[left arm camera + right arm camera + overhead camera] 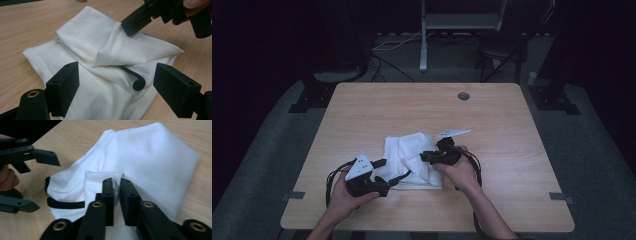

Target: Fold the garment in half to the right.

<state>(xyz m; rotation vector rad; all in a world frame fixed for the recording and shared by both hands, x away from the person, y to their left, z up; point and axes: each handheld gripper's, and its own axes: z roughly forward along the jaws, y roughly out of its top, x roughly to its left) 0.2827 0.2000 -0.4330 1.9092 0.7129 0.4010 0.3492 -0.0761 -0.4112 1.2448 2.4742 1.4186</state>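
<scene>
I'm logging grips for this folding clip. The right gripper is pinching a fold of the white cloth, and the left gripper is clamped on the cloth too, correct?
Not quite. The right gripper does pinch a fold of the white cloth, but the left gripper is not clamped: the left gripper view shows its jaws standing wide apart over the cloth, pressing on nothing.
</scene>
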